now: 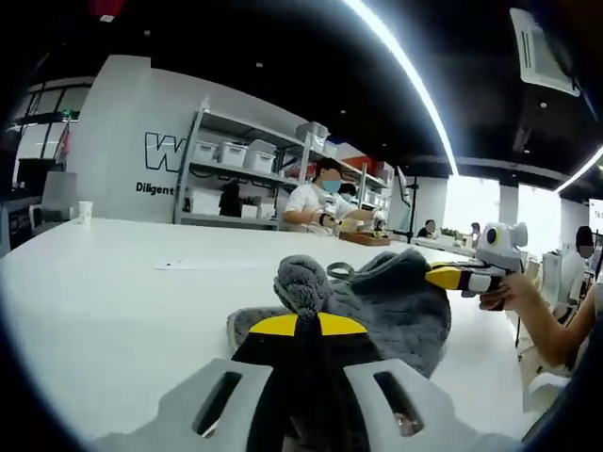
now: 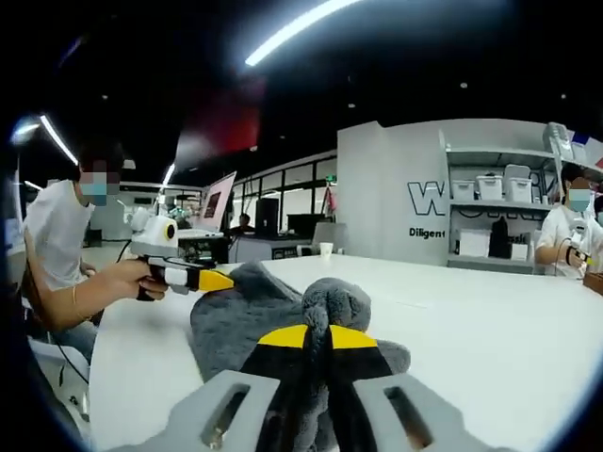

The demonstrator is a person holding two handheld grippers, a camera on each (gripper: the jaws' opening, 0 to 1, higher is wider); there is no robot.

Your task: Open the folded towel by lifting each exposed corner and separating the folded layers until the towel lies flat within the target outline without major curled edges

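Towel (image 1: 396, 301) bunches pinched in your left claw (image 1: 300, 322) and right claw (image 2: 317, 334) may slip, curling onto the bench (image 1: 113, 301).

White table (image 1: 113, 301), storage shelves (image 1: 245, 179), ceiling light strips (image 1: 405, 66), bright windows (image 1: 471, 202)

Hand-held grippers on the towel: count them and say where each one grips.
2. The left hand-held gripper pinches a bunched fold of the gray towel; the right hand-held gripper pinches another raised fold opposite. Both are shut on fabric above the white table.
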